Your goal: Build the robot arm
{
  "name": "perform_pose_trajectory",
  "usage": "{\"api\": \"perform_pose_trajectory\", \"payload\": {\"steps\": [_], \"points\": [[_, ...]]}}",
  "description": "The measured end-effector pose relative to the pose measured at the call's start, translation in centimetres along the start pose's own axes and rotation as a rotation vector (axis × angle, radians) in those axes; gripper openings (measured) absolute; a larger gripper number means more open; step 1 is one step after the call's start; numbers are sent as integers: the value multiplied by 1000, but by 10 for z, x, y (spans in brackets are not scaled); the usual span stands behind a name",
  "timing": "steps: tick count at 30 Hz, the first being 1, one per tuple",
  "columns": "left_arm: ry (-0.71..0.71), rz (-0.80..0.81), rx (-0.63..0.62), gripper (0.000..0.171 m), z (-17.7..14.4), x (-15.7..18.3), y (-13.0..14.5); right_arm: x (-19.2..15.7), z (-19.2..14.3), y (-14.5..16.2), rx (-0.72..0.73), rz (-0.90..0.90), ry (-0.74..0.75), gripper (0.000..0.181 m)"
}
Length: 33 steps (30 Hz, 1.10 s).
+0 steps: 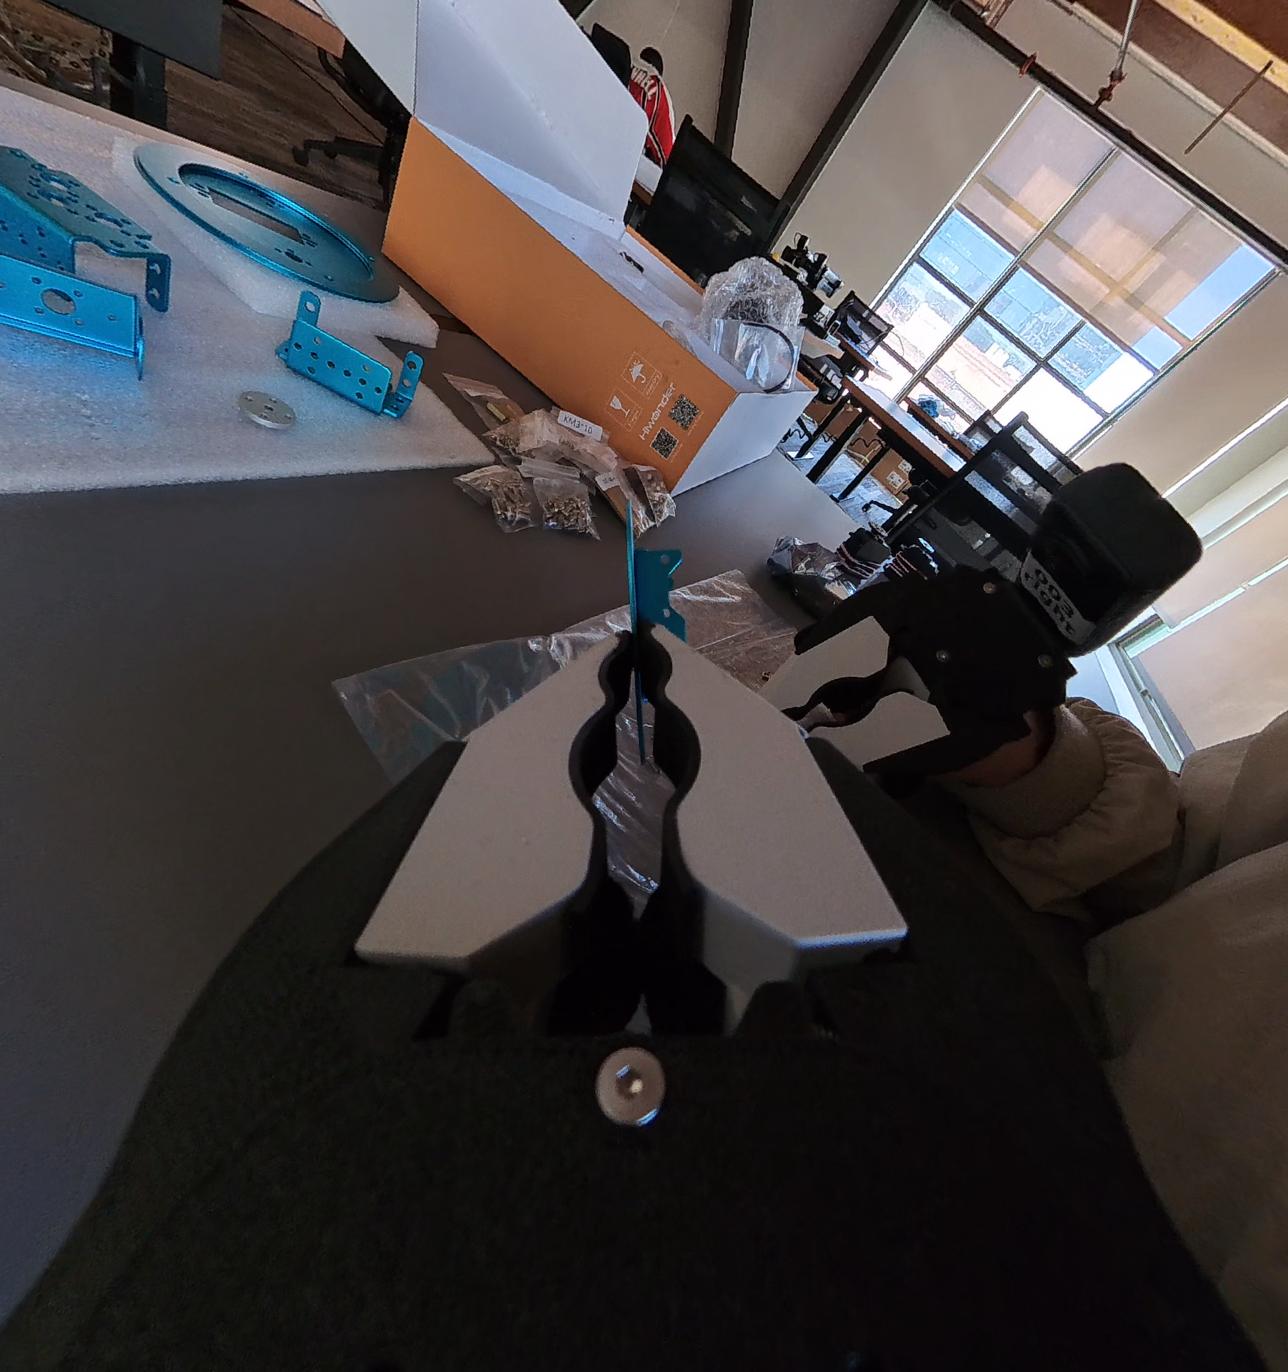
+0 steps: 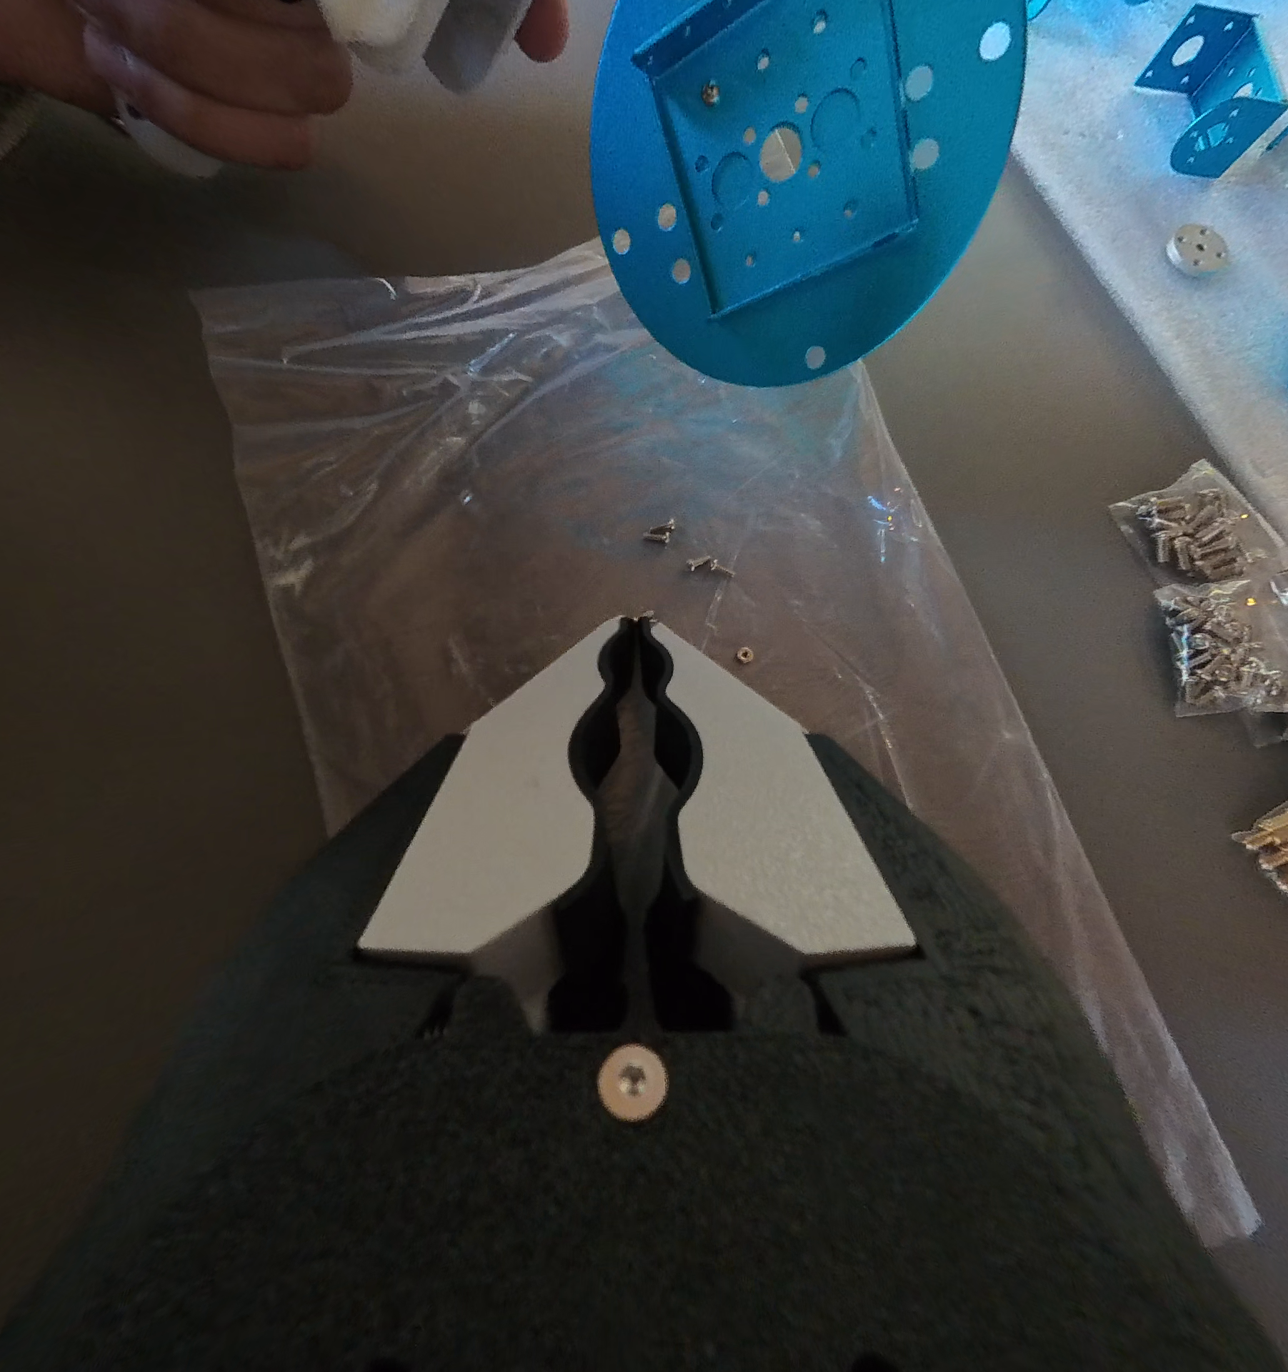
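My left gripper (image 1: 637,638) is shut on the rim of a round blue metal plate (image 1: 632,564), seen edge-on, with a blue bracket (image 1: 659,586) fixed to it. The right wrist view shows the plate's (image 2: 796,185) face, held in the air above a clear plastic bag (image 2: 477,445). My right gripper (image 2: 639,620) is shut, low over the bag, with a small screw (image 2: 644,615) pinched at its tips. It also shows in the left wrist view (image 1: 811,705), to the right. Loose screws (image 2: 659,531) and a small nut (image 2: 743,654) lie on the bag just ahead of it.
Small bags of screws (image 2: 1212,653) lie to the right on the dark table (image 2: 106,594). Blue brackets (image 1: 47,297), a blue ring (image 1: 269,223) and a silver hub (image 1: 266,408) rest on white foam. An open orange and white box (image 1: 551,312) stands behind. A hand (image 2: 217,82) is at top left.
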<state>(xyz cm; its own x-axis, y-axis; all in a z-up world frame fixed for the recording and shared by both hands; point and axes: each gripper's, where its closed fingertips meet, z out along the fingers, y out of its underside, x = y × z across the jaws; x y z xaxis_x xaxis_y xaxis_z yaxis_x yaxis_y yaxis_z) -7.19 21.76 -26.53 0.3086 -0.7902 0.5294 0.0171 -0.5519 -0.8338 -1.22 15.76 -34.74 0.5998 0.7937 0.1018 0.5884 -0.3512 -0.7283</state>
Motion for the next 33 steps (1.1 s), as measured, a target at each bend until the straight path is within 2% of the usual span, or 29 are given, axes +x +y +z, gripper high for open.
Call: {"api": "perform_pose_trajectory", "payload": {"steps": [7,18,23,33], "points": [[2,-3,0,0,0,0,0,1,0,0,-18,-90,57,0],[4,-4,0,0,0,1,0,-6,-6,-6,40,0,-48,1],[4,-1,1,0,0,1,0,0,-4,-5,27,-73,32,5],[8,-1,-1,0,0,2,0,-1,0,-4,11,-124,61,4]]}}
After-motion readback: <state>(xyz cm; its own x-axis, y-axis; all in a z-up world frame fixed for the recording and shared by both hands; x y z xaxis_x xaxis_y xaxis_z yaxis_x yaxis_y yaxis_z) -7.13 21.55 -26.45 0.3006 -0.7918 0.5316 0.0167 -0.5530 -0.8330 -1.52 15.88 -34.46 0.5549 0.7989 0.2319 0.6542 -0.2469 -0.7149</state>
